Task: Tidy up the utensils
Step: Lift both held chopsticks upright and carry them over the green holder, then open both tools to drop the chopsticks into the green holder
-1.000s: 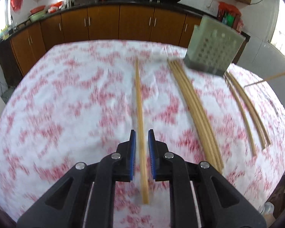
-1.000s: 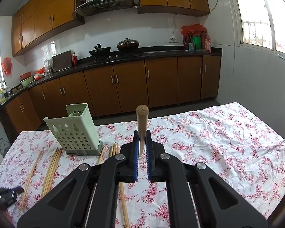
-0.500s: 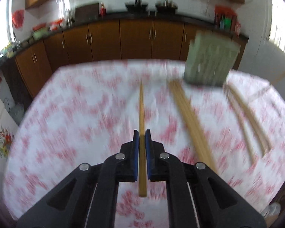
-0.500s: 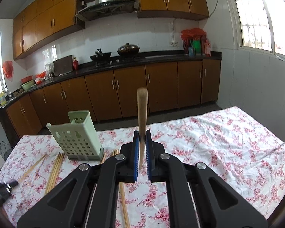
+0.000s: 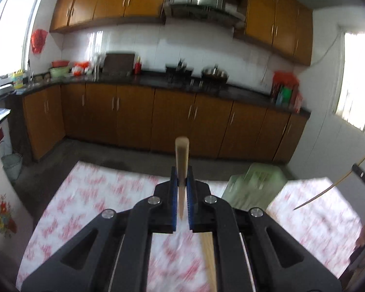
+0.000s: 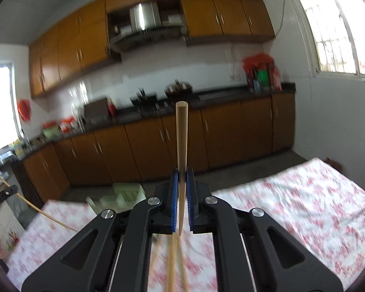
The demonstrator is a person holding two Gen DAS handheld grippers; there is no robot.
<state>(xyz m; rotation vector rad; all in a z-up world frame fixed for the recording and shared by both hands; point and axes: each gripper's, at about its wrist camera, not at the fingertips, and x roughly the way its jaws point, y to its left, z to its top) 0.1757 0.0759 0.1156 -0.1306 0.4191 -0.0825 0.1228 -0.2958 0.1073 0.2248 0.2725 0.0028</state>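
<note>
- Left gripper (image 5: pixel 182 189): clenched on a wooden chopstick (image 5: pixel 181 160), which is pinched between the blue pads (image 5: pixel 174 194) and stands up and away from the camera, its blunt end above the jaws and its thin tip just behind them.
- Right gripper (image 6: pixel 182 189): likewise clamped on a second chopstick (image 6: pixel 181 141), held the same way, blunt end far and high against the cabinets (image 6: pixel 172 141), pointed tip near the camera.
- Each gripper appears at the edge of the other's view: the right one at the far right of the left wrist view with its chopstick slanting down to the left, the left one at the far left of the right wrist view.
- Utensil holder (image 5: pixel 254 187): a pale green perforated box, blurred, standing on the table at its far edge; to the right of the left gripper, and to the left of the right gripper (image 6: pixel 127 193).
- Table (image 5: pixel 92 194): covered by a white cloth with a red floral print.
- Loose chopsticks (image 6: pixel 174 262): several lie on the cloth below the right gripper; another lies below the left gripper (image 5: pixel 209 258).
- Background: a kitchen counter (image 5: pixel 158 82) with pots, along the far wall.
</note>
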